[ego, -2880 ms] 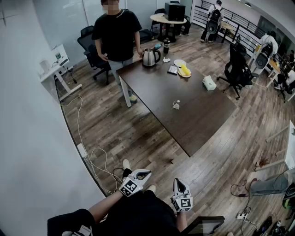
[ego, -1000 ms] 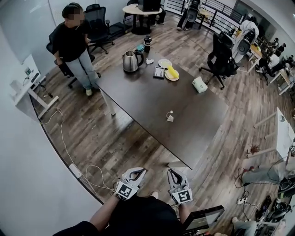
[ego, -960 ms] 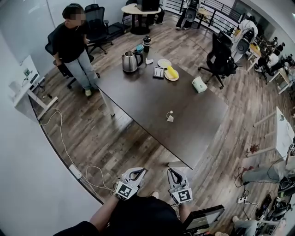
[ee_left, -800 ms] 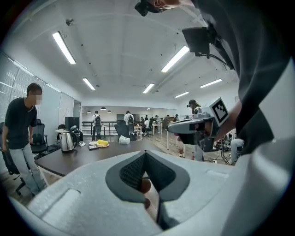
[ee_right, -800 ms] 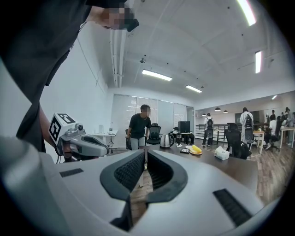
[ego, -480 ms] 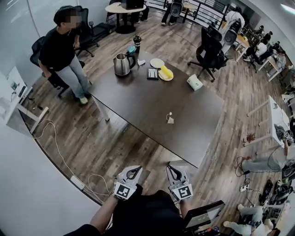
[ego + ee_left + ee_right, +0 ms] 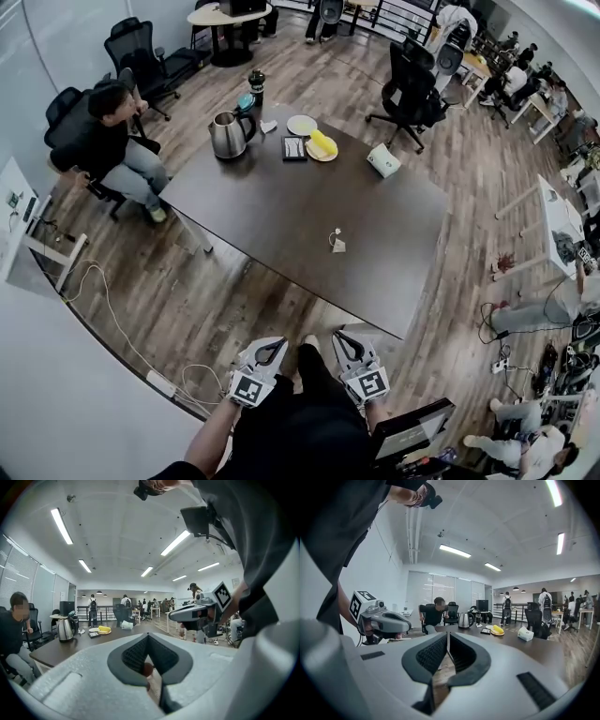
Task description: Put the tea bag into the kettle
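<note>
While the left gripper [image 7: 272, 351] and right gripper [image 7: 345, 346] are pressed together, empty, the tea bag [image 7: 337, 244] is seen ahead on the bench [image 7: 281, 206], slightly nearer the right gripper; the kettle [image 7: 225, 136] is placed beyond, leftward.

Open-plan office. Brown wood-plank floor [image 7: 234, 281]. Big dark rectangular table [image 7: 281, 202] mid-room. Black office chairs: one [image 7: 131, 42] beyond table's far left corner, one [image 7: 408, 84] past far right corner. Round light table [image 7: 225, 13] at back, dark railing [image 7: 394, 14] beside it. White wall [image 7: 66, 394] at left – white desk [image 7: 14, 192] against it, white cable [image 7: 103, 305] on floor alongside. Another white desk [image 7: 562, 211] at right. White ceiling, long strip lights [image 7: 61, 525]. Blinds [image 7: 14, 569] on left-side windows.
</note>
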`<act>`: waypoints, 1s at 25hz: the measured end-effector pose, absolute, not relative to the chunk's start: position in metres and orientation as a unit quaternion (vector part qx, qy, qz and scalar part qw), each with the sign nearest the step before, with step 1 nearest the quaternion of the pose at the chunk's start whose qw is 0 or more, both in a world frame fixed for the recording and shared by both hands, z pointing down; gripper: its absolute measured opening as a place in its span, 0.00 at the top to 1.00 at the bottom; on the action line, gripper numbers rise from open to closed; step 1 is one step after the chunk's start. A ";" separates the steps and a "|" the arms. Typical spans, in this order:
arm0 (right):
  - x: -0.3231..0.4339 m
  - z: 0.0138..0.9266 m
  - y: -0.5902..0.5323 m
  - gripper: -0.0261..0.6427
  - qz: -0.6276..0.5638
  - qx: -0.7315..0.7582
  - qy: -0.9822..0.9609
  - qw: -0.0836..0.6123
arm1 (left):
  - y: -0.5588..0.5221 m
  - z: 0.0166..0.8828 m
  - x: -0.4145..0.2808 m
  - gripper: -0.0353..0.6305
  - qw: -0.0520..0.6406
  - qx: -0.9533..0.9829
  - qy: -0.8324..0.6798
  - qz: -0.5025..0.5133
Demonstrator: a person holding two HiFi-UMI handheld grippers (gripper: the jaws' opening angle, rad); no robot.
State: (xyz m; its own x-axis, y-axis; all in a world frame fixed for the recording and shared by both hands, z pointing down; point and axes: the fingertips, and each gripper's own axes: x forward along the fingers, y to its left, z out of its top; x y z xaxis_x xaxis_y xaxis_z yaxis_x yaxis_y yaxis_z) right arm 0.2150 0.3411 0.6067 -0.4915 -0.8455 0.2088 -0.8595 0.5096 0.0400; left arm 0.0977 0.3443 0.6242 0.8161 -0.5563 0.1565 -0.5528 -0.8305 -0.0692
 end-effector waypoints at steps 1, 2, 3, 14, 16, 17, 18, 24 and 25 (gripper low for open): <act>0.218 0.609 0.336 0.95 0.036 0.495 -0.862 0.101 | 0.341 0.626 0.101 0.94 0.009 -0.953 0.289 -0.088; 0.222 0.612 0.330 0.95 0.037 0.495 -0.863 0.097 | 0.338 0.627 0.105 0.94 0.009 -0.954 0.286 -0.092; 0.227 0.613 0.324 0.95 0.036 0.495 -0.863 0.093 | 0.334 0.628 0.110 0.94 0.011 -0.954 0.282 -0.098; 0.285 0.624 0.255 0.95 0.051 0.474 -0.877 0.064 | 0.277 0.620 0.172 0.94 0.012 -0.941 0.317 -0.117; 0.296 0.636 0.244 0.95 0.058 0.465 -0.881 0.059 | 0.267 0.619 0.178 0.94 0.014 -0.935 0.334 -0.116; 0.301 0.641 0.240 0.95 0.061 0.463 -0.883 0.059 | 0.263 0.618 0.180 0.94 0.016 -0.933 0.340 -0.119; 0.305 0.644 0.235 0.95 0.065 0.461 -0.883 0.062 | 0.261 0.617 0.181 0.94 0.017 -0.930 0.347 -0.122; 0.304 0.654 0.206 0.95 0.070 0.435 -0.895 0.075 | 0.239 0.622 0.168 0.94 0.012 -0.909 0.394 -0.131; 0.303 0.656 0.202 0.95 0.070 0.432 -0.896 0.079 | 0.236 0.624 0.165 0.94 0.012 -0.908 0.396 -0.135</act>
State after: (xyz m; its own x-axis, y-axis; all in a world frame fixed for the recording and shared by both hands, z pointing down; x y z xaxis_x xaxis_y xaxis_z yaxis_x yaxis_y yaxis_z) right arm 0.3030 0.2021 0.6562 -0.6144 -0.7628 0.2014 -0.7849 0.6169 -0.0579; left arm 0.1647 0.2357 0.6239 0.6499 -0.7227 0.2350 -0.7161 -0.6860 -0.1290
